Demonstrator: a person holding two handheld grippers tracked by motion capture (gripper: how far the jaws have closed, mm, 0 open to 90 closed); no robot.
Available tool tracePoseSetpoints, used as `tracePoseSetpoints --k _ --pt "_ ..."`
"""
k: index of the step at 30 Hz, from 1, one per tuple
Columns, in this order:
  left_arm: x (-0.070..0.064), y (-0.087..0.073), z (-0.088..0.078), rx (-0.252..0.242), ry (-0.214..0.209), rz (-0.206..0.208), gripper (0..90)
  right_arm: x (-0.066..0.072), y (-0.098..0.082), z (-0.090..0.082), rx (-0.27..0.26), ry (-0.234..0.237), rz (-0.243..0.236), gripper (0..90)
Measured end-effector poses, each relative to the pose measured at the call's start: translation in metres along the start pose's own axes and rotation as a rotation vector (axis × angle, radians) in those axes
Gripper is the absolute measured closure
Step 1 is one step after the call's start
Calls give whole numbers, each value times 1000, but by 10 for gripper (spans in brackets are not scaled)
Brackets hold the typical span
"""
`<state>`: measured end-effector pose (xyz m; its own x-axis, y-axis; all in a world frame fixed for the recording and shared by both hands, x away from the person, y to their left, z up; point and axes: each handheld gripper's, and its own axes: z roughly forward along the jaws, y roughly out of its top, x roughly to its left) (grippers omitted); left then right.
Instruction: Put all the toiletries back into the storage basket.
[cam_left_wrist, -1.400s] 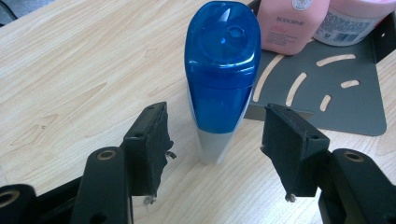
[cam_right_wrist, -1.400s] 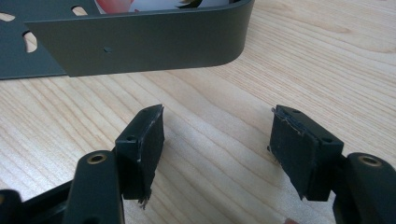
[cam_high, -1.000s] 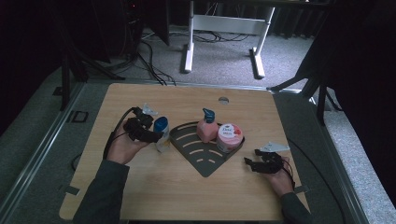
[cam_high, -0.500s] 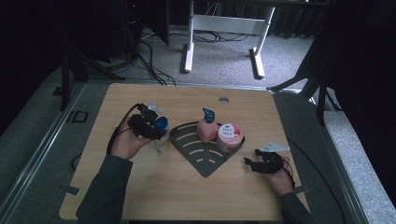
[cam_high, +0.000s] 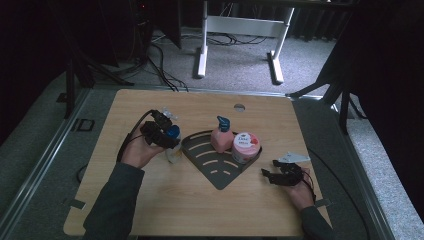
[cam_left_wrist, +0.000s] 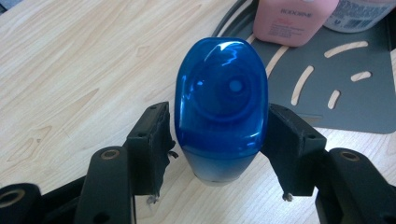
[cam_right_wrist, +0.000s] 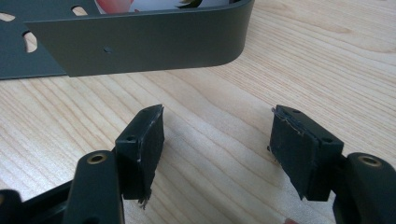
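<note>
Wooden table (cam_high: 150, 200), dark room beyond. Grey slotted corner tray (cam_high: 215, 172) at centre, holding pink pump bottle (cam_high: 221, 136) and pink-lidded jar (cam_high: 245, 146). Blue-capped bottle (cam_left_wrist: 219, 107) upright just left of tray, clamped between pads of left gripper (cam_left_wrist: 217, 140) at cap. Right gripper (cam_right_wrist: 217, 149) resting near tray's right corner, jaws wide, nothing between. Risk, judged: smooth rounded cap slipping from pads; bottle base catching tray rim (cam_right_wrist: 140, 42) and tipping neighbours.

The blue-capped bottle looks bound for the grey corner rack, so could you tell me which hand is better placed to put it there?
Left. The left gripper is clamped on the blue-capped bottle beside the grey rack. The right gripper is open on bare table at the rack's far side.
</note>
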<state>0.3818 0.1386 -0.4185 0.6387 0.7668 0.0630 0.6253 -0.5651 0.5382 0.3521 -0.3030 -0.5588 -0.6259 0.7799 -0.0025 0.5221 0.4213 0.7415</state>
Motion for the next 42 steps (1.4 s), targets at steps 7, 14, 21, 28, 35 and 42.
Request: tracePoseSetpoints --k 7,14,21,28,35,42 --pt "0 3 4 22 -2 0 426 0 0 0 0 0 0 349" --pt "-1 8 8 53 -3 14 429 0 0 0 0 0 0 349" --pt "1 10 10 73 -5 14 436 0 0 0 0 1 1 349" --pt "0 12 16 108 -6 33 438 0 0 0 0 1 1 349" --pt "2 13 20 126 -11 33 468 0 0 0 1 1 0 349" --pt "2 13 24 156 -22 38 475 0 0 0 1 1 0 347"
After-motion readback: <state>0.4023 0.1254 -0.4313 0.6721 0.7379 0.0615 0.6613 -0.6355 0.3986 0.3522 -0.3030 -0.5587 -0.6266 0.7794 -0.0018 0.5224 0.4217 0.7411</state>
